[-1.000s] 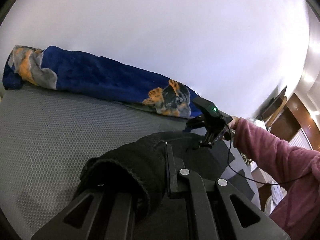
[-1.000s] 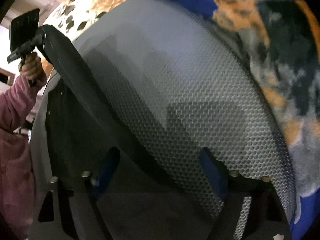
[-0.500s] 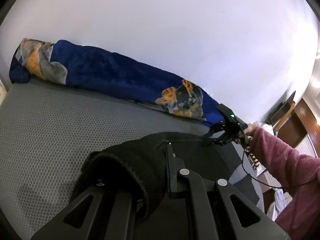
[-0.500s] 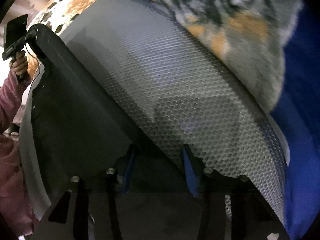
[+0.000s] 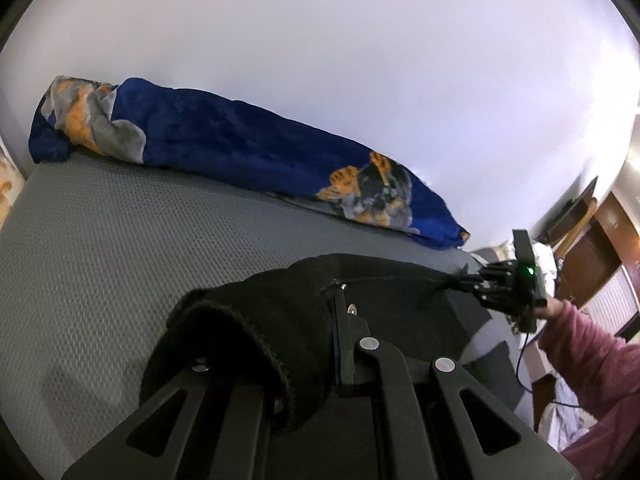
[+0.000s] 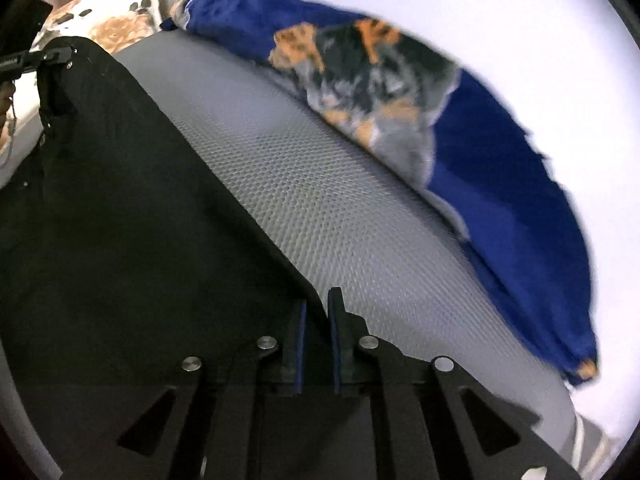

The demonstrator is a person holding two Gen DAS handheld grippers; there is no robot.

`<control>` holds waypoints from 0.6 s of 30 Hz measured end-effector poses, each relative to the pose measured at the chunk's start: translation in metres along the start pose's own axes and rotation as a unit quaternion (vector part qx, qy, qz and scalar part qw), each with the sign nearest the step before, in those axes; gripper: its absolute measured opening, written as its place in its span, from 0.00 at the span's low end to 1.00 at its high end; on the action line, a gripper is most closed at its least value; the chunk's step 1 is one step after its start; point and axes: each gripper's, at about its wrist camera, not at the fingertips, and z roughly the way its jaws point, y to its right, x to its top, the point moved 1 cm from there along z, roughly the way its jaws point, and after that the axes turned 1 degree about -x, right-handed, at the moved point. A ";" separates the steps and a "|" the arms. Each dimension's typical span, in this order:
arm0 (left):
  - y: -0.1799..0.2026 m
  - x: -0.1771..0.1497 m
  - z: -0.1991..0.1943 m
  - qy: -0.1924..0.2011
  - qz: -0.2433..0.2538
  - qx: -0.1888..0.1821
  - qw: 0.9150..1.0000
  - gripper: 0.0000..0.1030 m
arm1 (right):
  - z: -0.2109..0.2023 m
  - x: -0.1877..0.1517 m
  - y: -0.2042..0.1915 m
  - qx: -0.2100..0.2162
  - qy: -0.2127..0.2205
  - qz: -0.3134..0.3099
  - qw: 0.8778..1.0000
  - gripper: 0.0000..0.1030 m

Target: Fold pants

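Note:
Black pants (image 5: 384, 296) (image 6: 120, 184) are stretched between my two grippers above a grey honeycomb mattress (image 5: 120, 256). My left gripper (image 5: 320, 312) is shut on one end of the pants, and fabric drapes over its left finger. My right gripper (image 6: 317, 312) is shut on the pants' edge, with the blue pads pressed on the cloth. In the left wrist view the right gripper (image 5: 468, 280) shows at the far right, held by a hand in a pink sleeve. In the right wrist view the left gripper (image 6: 60, 54) shows at top left, pinching the pants' far corner.
A rolled blue blanket with an orange and grey print (image 5: 240, 160) (image 6: 440, 128) lies along the white wall at the mattress's far edge. A floral pillow (image 6: 112, 16) lies at the head end. Wooden furniture (image 5: 592, 248) stands beyond the bed's right end.
My right gripper has closed from wide open onto the pants' edge and swung away to the right. The pants are now pulled taut between the two grippers.

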 end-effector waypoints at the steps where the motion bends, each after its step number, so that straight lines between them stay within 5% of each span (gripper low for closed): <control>1: 0.003 -0.004 -0.005 -0.002 0.003 -0.002 1.000 0.07 | -0.010 -0.006 -0.007 -0.008 0.004 0.005 1.000 0.07; 9: 0.036 -0.058 -0.051 -0.043 0.043 -0.030 0.998 0.09 | -0.090 -0.084 -0.012 -0.037 0.033 0.051 0.997 0.07; 18: 0.035 -0.150 -0.055 -0.167 0.057 0.001 0.984 0.14 | -0.079 -0.170 -0.075 0.013 -0.017 0.086 0.996 0.07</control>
